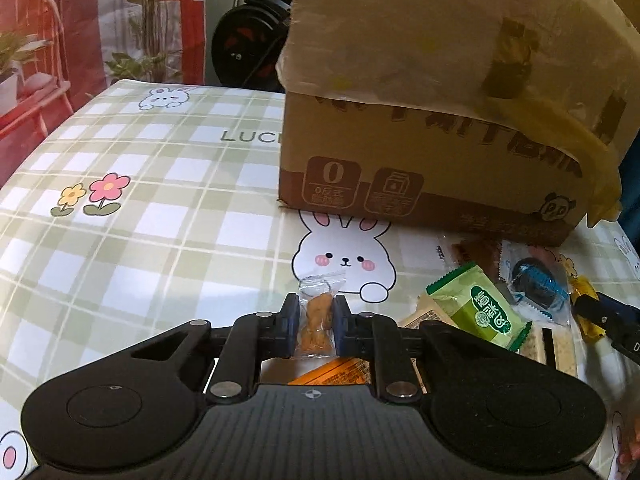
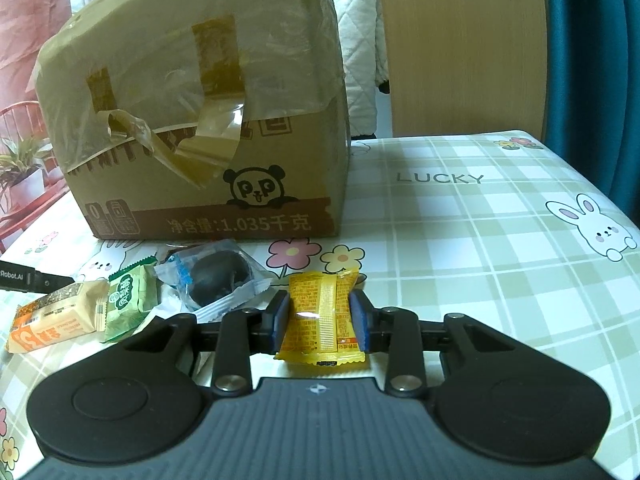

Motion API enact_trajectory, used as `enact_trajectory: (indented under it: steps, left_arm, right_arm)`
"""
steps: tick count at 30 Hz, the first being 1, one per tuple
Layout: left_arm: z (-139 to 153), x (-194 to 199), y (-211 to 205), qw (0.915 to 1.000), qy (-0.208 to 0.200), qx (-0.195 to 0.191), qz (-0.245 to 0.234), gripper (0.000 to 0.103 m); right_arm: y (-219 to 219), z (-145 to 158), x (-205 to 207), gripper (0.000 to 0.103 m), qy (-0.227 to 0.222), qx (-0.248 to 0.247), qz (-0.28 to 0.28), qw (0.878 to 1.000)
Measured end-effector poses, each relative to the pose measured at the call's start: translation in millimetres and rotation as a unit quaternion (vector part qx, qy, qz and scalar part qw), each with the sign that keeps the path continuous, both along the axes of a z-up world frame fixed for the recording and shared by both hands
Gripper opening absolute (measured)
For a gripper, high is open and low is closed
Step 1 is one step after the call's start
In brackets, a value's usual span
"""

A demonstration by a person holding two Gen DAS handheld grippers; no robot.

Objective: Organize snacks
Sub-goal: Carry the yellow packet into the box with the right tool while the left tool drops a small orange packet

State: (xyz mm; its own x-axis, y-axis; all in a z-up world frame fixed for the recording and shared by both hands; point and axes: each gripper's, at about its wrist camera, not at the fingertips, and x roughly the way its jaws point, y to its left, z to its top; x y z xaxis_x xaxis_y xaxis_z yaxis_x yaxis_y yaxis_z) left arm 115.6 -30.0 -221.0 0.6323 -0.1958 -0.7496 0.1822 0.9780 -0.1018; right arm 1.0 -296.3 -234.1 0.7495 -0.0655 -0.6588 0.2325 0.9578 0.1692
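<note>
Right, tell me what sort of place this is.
Probably a room in a home: a table under a bunny-print checked cloth, a taped cardboard box, potted plants behind, and a blue curtain.

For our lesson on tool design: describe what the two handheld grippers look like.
Both the left gripper and right gripper are matte black, with a ribbed body, two round side discs, silver rivets on the linkage bars, blue finger pads and a small cross-shaped mark at the centre.
</note>
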Motion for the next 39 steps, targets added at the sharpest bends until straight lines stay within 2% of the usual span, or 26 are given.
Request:
enact_trajectory:
  steps: [11, 15, 18, 21, 25, 30, 35, 39]
  left_arm:
    - [23.8, -11.9, 5.1, 0.9992, -0.041, -0.004, 0.001, 0.018]
    - [40.5, -20.3, 2.6, 0.9968, -0.078, 0.005, -0.015, 0.018]
    - [56.1, -22.7, 4.3, 0.9940, -0.107, -0.005, -0.021, 0.018]
    - [74.0, -22.4, 4.7, 0.9909, -0.131, -0.019, -0.023, 0.018]
    - [99.9, -20.1, 5.0, 0.9865, -0.156, -0.041, -0.028, 0.018]
    - [134.8, -11.5, 1.9, 0.9785, -0.191, -0.072, -0.031, 0.018]
    - [166.4, 6.8, -12.8, 0.9682, -0.234, -0.077, -0.041, 0.018]
    - [186.5, 31.2, -28.6, 0.9638, -0.248, -0.078, -0.060, 0.018]
  right_arm:
    - [-2.2, 1.4, -5.8, 0.034, -0.022, 0.019, -0.001, 1.000]
    - [-3.4, 9.3, -16.6, 0.034, -0.044, 0.019, -0.025, 0.999]
    - [-3.5, 18.6, -28.3, 0.034, -0.058, 0.030, -0.040, 0.997]
    - [-7.4, 37.7, -35.0, 0.034, -0.083, 0.024, -0.047, 0.995]
    - [-19.7, 80.5, -35.0, 0.034, -0.143, 0.018, -0.065, 0.987]
    - [-25.0, 135.0, -16.8, 0.034, -0.207, -0.004, -0.047, 0.977]
    - [-23.1, 174.7, 24.8, 0.034, -0.229, -0.013, -0.012, 0.973]
    - [-14.8, 186.4, 66.4, 0.034, -0.223, 0.005, 0.022, 0.975]
